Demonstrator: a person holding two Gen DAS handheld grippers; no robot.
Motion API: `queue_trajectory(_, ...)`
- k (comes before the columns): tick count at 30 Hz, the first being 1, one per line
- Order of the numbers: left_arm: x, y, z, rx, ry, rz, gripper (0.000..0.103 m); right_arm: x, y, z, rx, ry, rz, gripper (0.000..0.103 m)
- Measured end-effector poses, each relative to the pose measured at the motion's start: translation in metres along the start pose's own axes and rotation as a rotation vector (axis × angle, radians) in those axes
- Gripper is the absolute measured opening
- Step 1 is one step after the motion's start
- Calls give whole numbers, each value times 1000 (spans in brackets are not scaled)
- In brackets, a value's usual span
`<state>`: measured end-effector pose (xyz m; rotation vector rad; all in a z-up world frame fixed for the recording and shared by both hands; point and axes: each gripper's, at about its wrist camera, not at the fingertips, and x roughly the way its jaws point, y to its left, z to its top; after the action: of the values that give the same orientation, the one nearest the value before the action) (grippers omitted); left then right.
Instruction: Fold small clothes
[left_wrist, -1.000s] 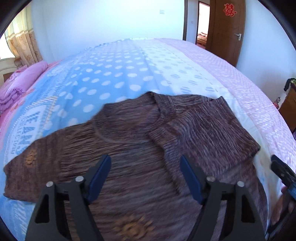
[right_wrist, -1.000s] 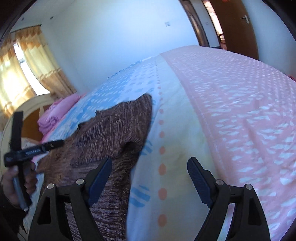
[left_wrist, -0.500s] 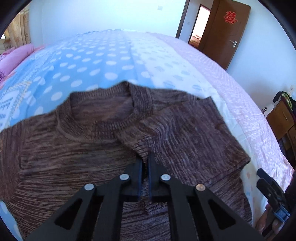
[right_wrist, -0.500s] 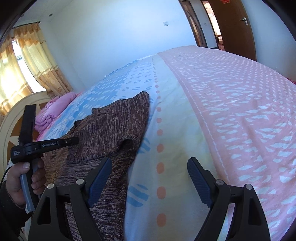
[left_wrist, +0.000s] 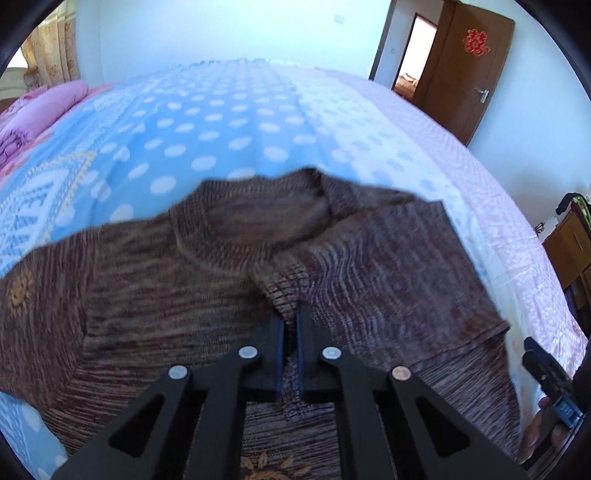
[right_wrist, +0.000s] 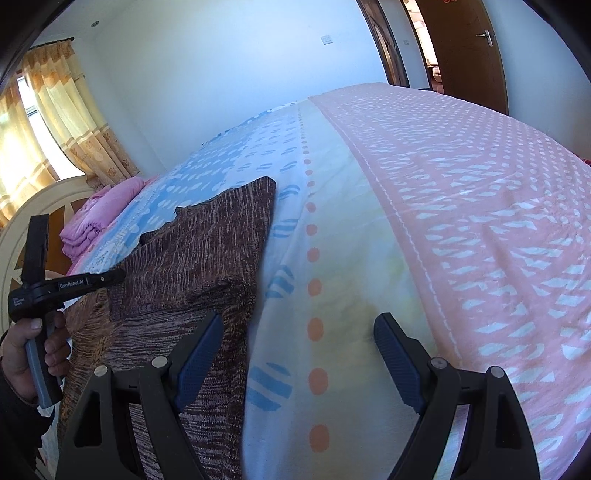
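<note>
- The brown sweater is spread on the bed.
- One sleeve is folded in already.
- A fold of it is pinched in the left gripper.
- The right gripper is held wide apart, gripping nothing.
- More folding is left.

A wide bed fills the room under a blue, white and pink sheet. Pale walls stand behind. A brown door hangs open. Sunlit yellow curtains cover a window.
</note>
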<state>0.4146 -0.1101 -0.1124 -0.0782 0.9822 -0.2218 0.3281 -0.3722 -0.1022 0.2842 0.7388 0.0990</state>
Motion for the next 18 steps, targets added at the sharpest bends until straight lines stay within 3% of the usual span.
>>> queue_trajectory(2, 9, 4, -2, -4, 7, 40, 13, 0, 1, 0, -2, 1, -2, 84)
queue_trajectory(4, 10, 11, -3, -42, 2, -20, 13, 1, 1, 0, -1, 3, -5, 84)
queue_trajectory(6, 7, 21, -1, -98, -2, -104, 22, 3, 2, 0, -7, 11, -14, 84)
queue_trajectory(8, 8, 31, 6, -154, 1, -191, 45, 5, 5, 0, -22, 19, -28, 86)
queue_trajectory(10, 14, 35, 13, -189, 24, -284, 59, 7, 8, 0, -38, 24, -44, 86)
queue_trajectory(12, 23, 38, 20, -229, 49, -319, 57, 7, 8, -1, -43, 25, -48, 87)
queue_trajectory(13, 27, 39, 23, -245, 49, -317, 49, 8, 8, -1, -42, 25, -46, 87)
queue_trajectory(14, 29, 37, 25, -235, 40, -287, 17, 8, 7, -1, -40, 25, -44, 87)
queue_trajectory(15, 30, 35, 25, -214, 37, -266, 10, 7, 6, -1, -38, 25, -42, 87)
queue_trajectory(16, 27, 33, 24, -194, 21, -282, 11, 8, 6, -1, -37, 25, -41, 87)
queue_trajectory(18, 8, 24, 18, -109, -103, -191, 11, 8, 7, -1, -39, 27, -45, 87)
